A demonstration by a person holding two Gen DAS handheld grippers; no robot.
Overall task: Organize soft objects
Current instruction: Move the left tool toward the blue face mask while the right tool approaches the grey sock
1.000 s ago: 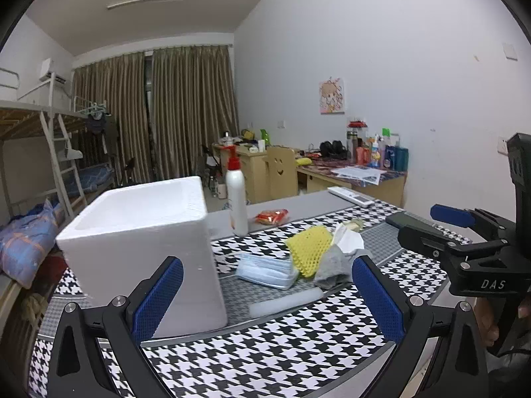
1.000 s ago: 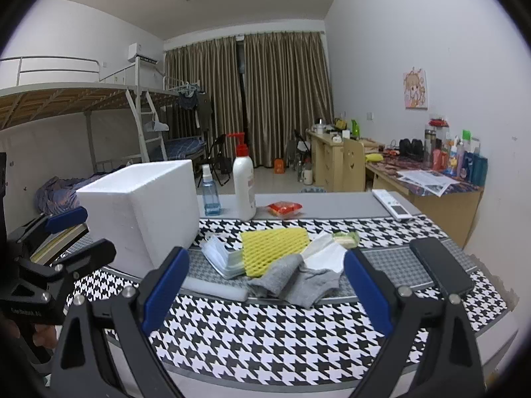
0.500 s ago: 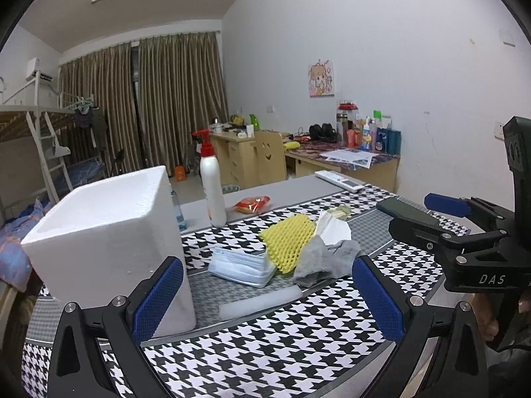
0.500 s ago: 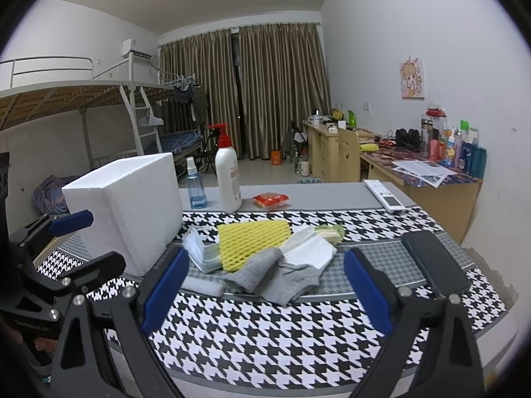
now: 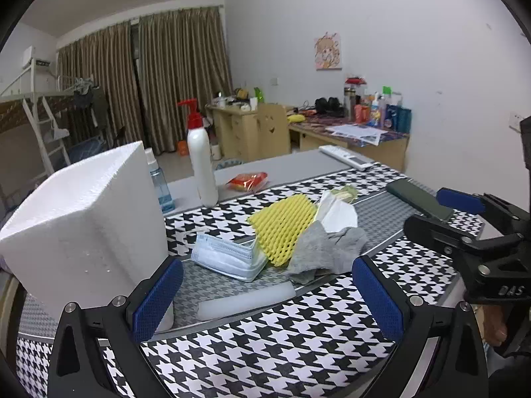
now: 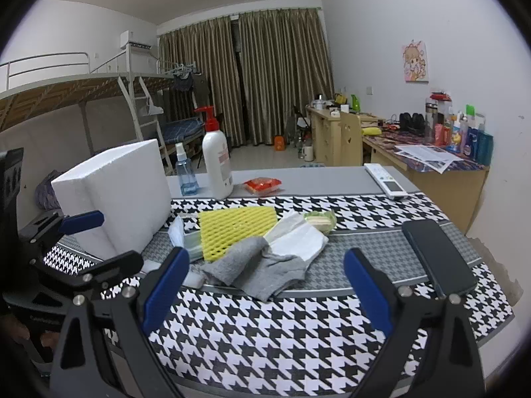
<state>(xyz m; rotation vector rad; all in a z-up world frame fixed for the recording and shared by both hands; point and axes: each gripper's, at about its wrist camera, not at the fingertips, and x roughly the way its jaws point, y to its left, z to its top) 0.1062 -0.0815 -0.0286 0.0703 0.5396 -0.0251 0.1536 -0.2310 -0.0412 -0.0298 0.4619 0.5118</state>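
Observation:
A heap of soft things lies mid-table: a grey sock (image 5: 327,252) (image 6: 262,270), a yellow foam net (image 5: 282,225) (image 6: 235,229), a stack of face masks (image 5: 227,257) (image 6: 186,240), white tissue (image 5: 337,214) (image 6: 300,242) and a white foam stick (image 5: 245,300). A white foam box (image 5: 89,219) (image 6: 122,189) stands to their left. My left gripper (image 5: 265,293) is open and empty just short of the foam stick. My right gripper (image 6: 265,287) is open and empty just short of the sock. Each gripper shows in the other's view, the right (image 5: 444,210) and the left (image 6: 99,238).
A black phone (image 5: 419,197) (image 6: 436,258) lies at the right on the houndstooth cloth (image 6: 265,328). A lotion pump bottle (image 5: 200,162) (image 6: 217,162), a small blue spray bottle (image 6: 186,172), a red snack pack (image 6: 262,185) and a remote (image 6: 385,180) stand behind the heap.
Both grippers have moved closer to the heap. The left view has swung right, so the foam box now sits farther left. Both stay open.

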